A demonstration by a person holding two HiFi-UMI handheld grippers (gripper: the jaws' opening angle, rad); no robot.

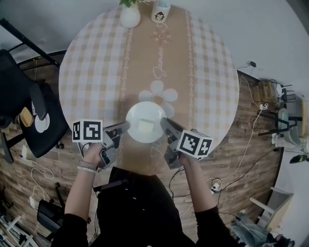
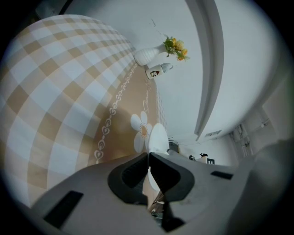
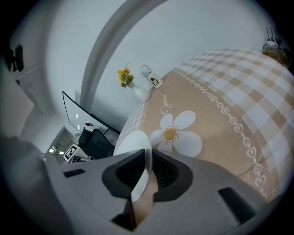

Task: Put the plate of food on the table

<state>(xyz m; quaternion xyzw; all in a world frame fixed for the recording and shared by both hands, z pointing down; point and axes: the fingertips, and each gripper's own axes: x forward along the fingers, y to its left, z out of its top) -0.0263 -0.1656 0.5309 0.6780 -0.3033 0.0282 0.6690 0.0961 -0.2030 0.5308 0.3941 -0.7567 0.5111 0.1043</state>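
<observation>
Checked cloth with a tan runner down the middle covers the round worktop (image 1: 207, 72). A white vase (image 1: 130, 16) and a mug (image 1: 160, 14) stand at its far edge. The plate (image 1: 140, 112) sits over the near part of the runner, just this side of a flower print (image 1: 159, 94), with a pale square of food (image 1: 145, 127) at its middle. I cannot tell whether the plate already rests on the cloth or hangs just above it.

The left tool (image 1: 124, 126) is clamped on the plate's left rim and the right tool (image 1: 164, 123) on its right rim. Each gripper view shows the thin white edge pinched between the dark pads.

The plate looks like glazed china: stiff, smooth, likely slippery and breakable. The opposite rims are the sensible hold. It probably needs to stay level so the loose food does not slide.
</observation>
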